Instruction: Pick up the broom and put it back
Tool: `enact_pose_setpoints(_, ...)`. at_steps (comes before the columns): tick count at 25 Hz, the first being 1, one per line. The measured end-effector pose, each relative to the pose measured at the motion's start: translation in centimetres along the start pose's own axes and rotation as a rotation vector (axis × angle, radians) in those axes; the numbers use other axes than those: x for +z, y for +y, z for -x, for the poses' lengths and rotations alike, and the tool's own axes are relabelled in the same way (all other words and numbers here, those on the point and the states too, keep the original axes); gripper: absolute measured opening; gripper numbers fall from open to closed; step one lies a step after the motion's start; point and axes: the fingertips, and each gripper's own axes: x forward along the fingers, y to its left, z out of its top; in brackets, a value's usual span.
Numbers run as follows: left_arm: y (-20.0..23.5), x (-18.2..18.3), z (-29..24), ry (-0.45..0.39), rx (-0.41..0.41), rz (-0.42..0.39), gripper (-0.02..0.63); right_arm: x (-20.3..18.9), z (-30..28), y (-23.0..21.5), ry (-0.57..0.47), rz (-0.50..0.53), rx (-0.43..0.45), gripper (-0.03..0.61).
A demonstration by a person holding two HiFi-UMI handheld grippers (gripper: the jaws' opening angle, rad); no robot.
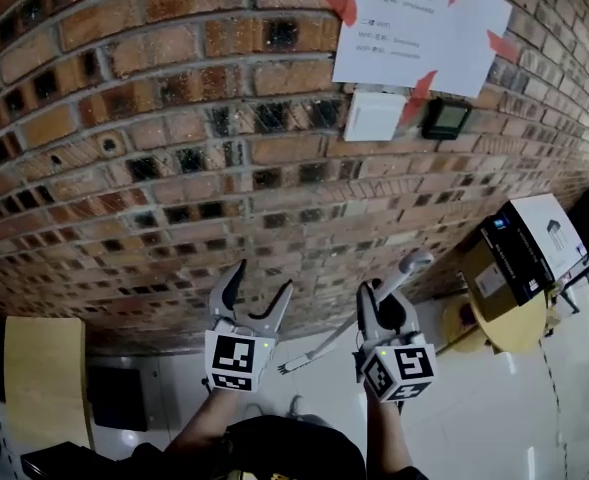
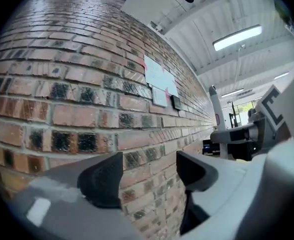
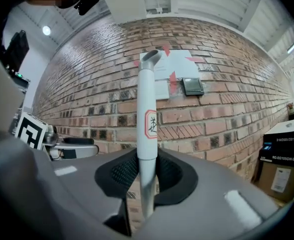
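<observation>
Broom, white tubular handle (image 3: 147,109) — picked up, clamped in right gripper (image 3: 147,176) before red brick wall (image 3: 226,114); left gripper (image 2: 147,173) empty, jaws apart — return to its place seemingly still outstanding.

Your left gripper (image 1: 261,288) points at the brick wall (image 1: 154,148), its jaws spread in a V with nothing between them; your right gripper (image 1: 392,296), just beside it, is clamped on the broom (image 1: 414,264), whose pale handle end sticks up past the jaws while its thin shaft slants down-left over the glossy floor (image 1: 474,408); a paper sheet (image 1: 414,28) is taped high on the wall; stacked boxes (image 1: 524,248) stand at your right.
</observation>
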Motion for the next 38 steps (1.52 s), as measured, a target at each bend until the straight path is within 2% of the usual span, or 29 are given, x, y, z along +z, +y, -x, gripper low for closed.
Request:
enact_pose_setpoints(10, -7.1, -1.6, -3.7, 0.042, -0.181, 0.016, 0.337, -2.1, 4.2, -4.9, 0.016, 0.025, -0.019, 0.084)
enact_pose_setpoints(16, -10.2, -3.8, -5.6, 0.086, -0.249, 0.010, 0.337, -8.1, 7.4, -8.0, 0.130, 0.042, -0.041, 0.084)
enact_pose_setpoints(23, -12.4, -7.2, -7.5, 0.144, -0.288, 0.025, 0.337, -16.5, 9.6, -10.0, 0.250, 0.057, -0.046, 0.083)
enact_pose_setpoints(29, -13.5, -9.7, -8.9, 0.189, -0.304, 0.023, 0.337, -24.6, 10.1, -13.1, 0.389, 0.031, -0.075, 0.081)
enact_pose_setpoints(34, -13.2, -11.9, -9.4, 0.237, -0.291, 0.021, 0.337, -29.5, 9.2, -14.6, 0.471, 0.006, -0.081, 0.080)
enact_pose_setpoints(38, -11.7, -13.2, -9.3, 0.252, -0.257, 0.038, 0.337, -32.3, 6.9, -14.6, 0.526, 0.023, -0.054, 0.080)
